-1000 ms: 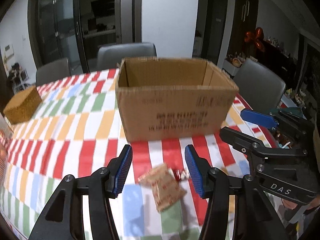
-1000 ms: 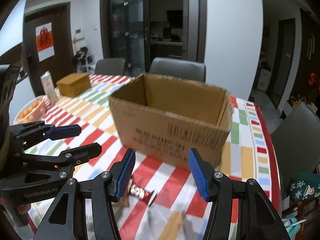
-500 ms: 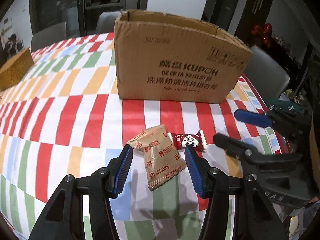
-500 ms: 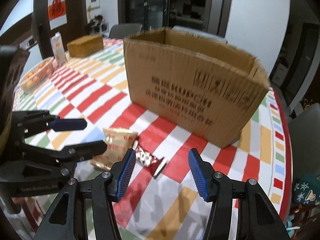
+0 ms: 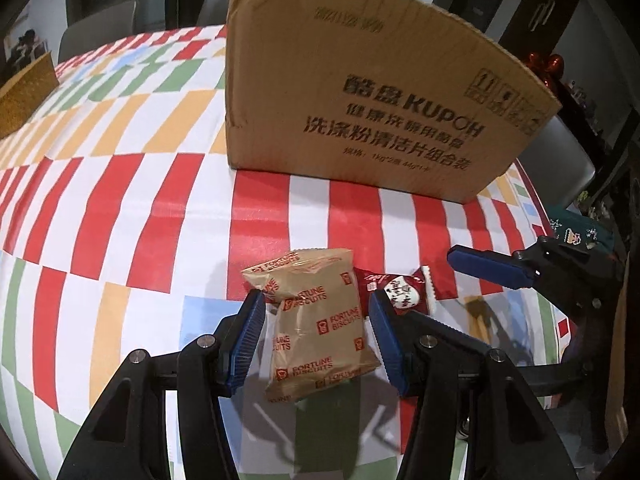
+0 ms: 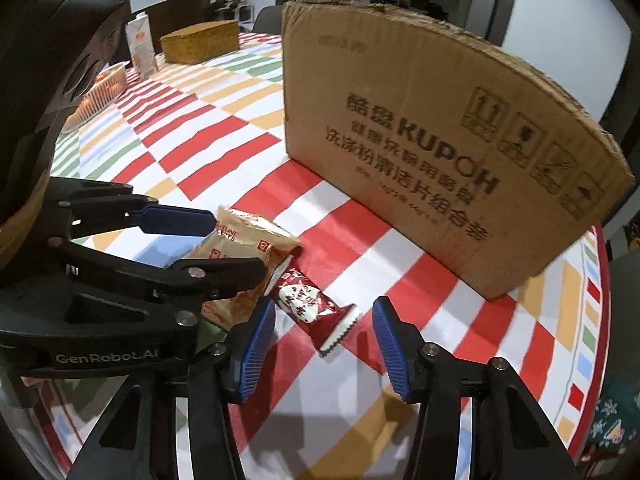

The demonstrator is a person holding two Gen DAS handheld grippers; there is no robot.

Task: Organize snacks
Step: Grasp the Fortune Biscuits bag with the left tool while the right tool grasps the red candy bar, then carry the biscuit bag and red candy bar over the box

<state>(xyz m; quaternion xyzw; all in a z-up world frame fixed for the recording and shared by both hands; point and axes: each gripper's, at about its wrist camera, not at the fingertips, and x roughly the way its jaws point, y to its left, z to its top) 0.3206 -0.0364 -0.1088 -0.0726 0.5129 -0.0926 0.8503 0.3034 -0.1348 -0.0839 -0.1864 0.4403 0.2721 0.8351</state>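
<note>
Snacks lie side by side on the striped tablecloth (image 5: 120, 208), each framed by its own claw. In the left wrist view, the left claw (image 5: 316, 332) stands unclenched at lower centre, its blue pads either side of the tan biscuit packet (image 5: 316, 320) without visibly pressing it; the packet's long axis runs up the frame, in line with the fingers, so a squeeze would take it across its narrow width. The red candy bar (image 5: 396, 286) touches the packet's right edge, beyond the right pad, and the cardboard box (image 5: 380, 92) rises at upper centre, well behind. In the right wrist view, the right claw (image 6: 324, 342) at lower centre is closing, its pads not yet touching the red candy bar (image 6: 310, 308) between them; the bar lies slantwise, from upper left to lower right, so the pads look likely to meet it at an angle. The biscuit packet (image 6: 248, 240) sits at centre left under the left claw (image 6: 236, 246), and the cardboard box (image 6: 440, 128) fills the upper right. Each snack lies nearest its own claw.
</note>
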